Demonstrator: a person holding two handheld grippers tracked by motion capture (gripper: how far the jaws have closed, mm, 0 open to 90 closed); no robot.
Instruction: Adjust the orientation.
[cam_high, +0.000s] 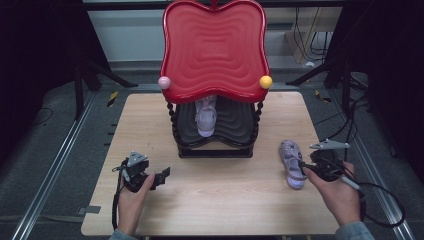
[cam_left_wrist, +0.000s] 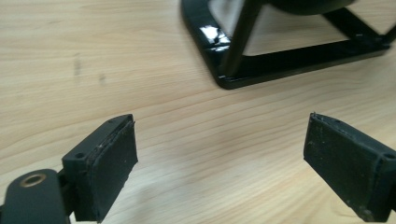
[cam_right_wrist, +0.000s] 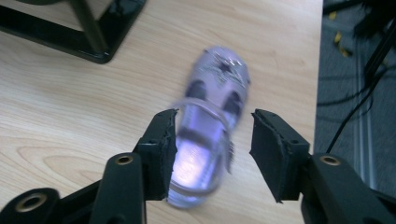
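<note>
Straddling the sandal (cam_right_wrist: 208, 126) with the right gripper (cam_right_wrist: 212, 154).
Its jaws flank the heel end on the table (cam_high: 225, 200); the left pad (cam_right_wrist: 164, 149) sits against it, the other apart. Left gripper (cam_left_wrist: 219, 158) gapes wide, empty, near the rack (cam_high: 215, 145).

No readable text, labels or numbers.

Two-tier rack (cam_high: 215, 145) on a wooden table (cam_high: 225, 205), black frame, base on the tabletop. Red wavy top tray (cam_high: 214, 50); pink ball (cam_high: 164, 82) at its front left corner, yellow ball (cam_high: 266, 81) at its front right. Lower black shelf (cam_high: 235, 125) holds a pale shoe (cam_high: 206, 116), toe toward the front.
</note>
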